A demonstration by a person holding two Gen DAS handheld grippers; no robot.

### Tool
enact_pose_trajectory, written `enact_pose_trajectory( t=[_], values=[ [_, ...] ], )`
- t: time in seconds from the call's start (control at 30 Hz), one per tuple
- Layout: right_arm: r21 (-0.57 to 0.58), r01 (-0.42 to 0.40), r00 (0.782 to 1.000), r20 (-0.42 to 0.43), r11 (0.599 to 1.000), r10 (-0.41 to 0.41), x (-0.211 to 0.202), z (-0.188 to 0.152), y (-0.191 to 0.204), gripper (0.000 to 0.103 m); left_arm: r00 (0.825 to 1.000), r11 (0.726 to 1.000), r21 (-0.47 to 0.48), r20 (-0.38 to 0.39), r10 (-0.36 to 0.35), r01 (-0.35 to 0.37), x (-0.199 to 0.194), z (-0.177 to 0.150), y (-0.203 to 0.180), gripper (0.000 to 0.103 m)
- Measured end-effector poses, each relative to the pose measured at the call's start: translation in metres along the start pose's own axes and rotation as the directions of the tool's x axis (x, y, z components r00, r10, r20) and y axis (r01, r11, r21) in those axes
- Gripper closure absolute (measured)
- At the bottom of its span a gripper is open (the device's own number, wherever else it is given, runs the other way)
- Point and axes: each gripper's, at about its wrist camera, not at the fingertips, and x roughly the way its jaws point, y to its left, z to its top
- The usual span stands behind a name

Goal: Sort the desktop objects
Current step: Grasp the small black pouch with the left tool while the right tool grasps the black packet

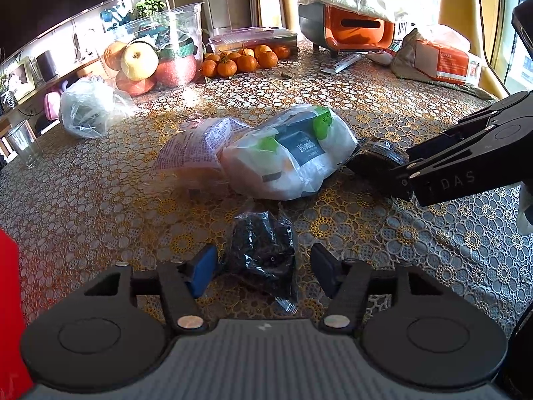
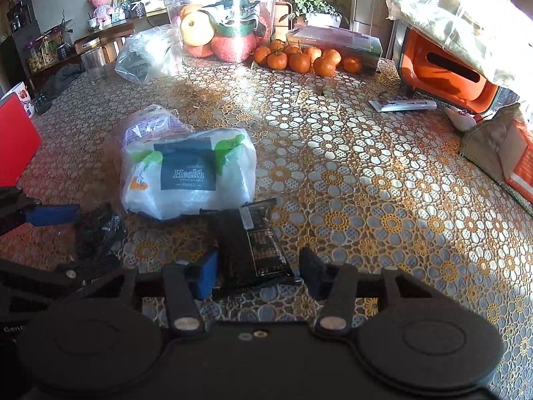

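Crinkled dark packet (image 1: 261, 250) contents unreadable; flat black pouch (image 2: 255, 250) label blurred.

Left gripper (image 1: 263, 268): black body, round pivot discs, silver rivets, blue finger pads (image 1: 203, 266). Right gripper (image 2: 258, 275): same build; "DAS" lettering visible.

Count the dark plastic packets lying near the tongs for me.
2. A crinkled black bag sits between the left tongs; a flat black packet sits between the right tongs, beside the white tissue pack. Others may be hidden behind it.
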Motion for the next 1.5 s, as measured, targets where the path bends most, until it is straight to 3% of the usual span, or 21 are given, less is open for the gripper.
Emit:
enact_pose_trajectory(
  t=[0.17,0.5,1.1,1.5],
  values=[
    [0.003,-0.007,1.000,0.001,1.000,0.007,-0.001,-0.001,0.000,0.061,1.000,1.000,-0.010,0.001,0.011,-0.011,0.000,0.001,0.001,0.056],
    [0.013,0.009,1.000,0.000,1.000,-0.009,-0.010,-0.004,0.004,0.063,1.000,1.000,-0.019,0.000,0.018,-0.018,-0.006,0.001,0.001,0.069],
    [0.029,0.018,1.000,0.021,0.999,-0.019,-0.040,-0.012,0.015,0.063,1.000,1.000,-0.020,0.024,0.013,-0.013,-0.031,-0.001,-0.001,0.070],
    [0.015,-0.026,0.998,0.051,1.000,0.025,-0.069,-0.008,0.037,0.063,0.999,0.999,-0.045,0.044,0.027,-0.025,-0.060,0.000,0.008,0.070]
  ],
)
